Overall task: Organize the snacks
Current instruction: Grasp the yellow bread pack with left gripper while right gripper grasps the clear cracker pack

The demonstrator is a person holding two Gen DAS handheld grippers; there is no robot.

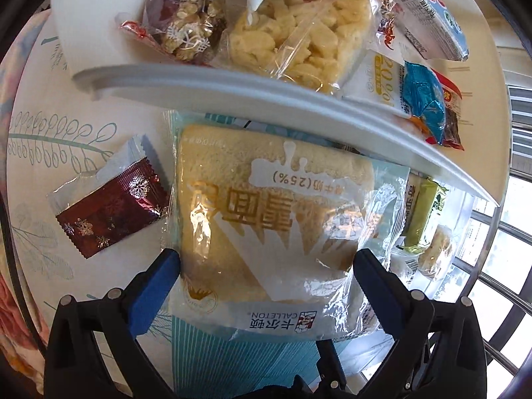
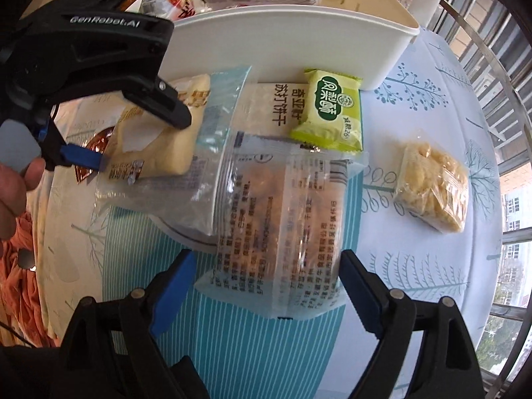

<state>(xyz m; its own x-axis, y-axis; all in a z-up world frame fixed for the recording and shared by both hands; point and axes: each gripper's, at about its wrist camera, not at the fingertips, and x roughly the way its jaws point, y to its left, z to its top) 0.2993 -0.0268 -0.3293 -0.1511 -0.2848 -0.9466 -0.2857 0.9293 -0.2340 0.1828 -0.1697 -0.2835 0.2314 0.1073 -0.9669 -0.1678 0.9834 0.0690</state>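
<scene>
My left gripper (image 1: 266, 262) is open, its blue pads on either side of a wrapped bread slice (image 1: 266, 206) lying on the table in front of a white bin (image 1: 232, 83). The bin holds several snacks: a nut cluster (image 1: 189, 23) and a yellow puffed cake (image 1: 299, 33). In the right wrist view, my right gripper (image 2: 266, 266) is open around the near end of a clear-wrapped biscuit pack (image 2: 282, 206). The left gripper (image 2: 143, 129) and the bread (image 2: 159, 133) show there at left.
A dark red snowflake packet (image 1: 109, 209) lies left of the bread. A green pineapple cake packet (image 2: 329, 113), a soda cracker pack (image 2: 262, 109) and a yellow puffed cake (image 2: 432, 186) lie near the bin (image 2: 299, 43). Window railing stands at right.
</scene>
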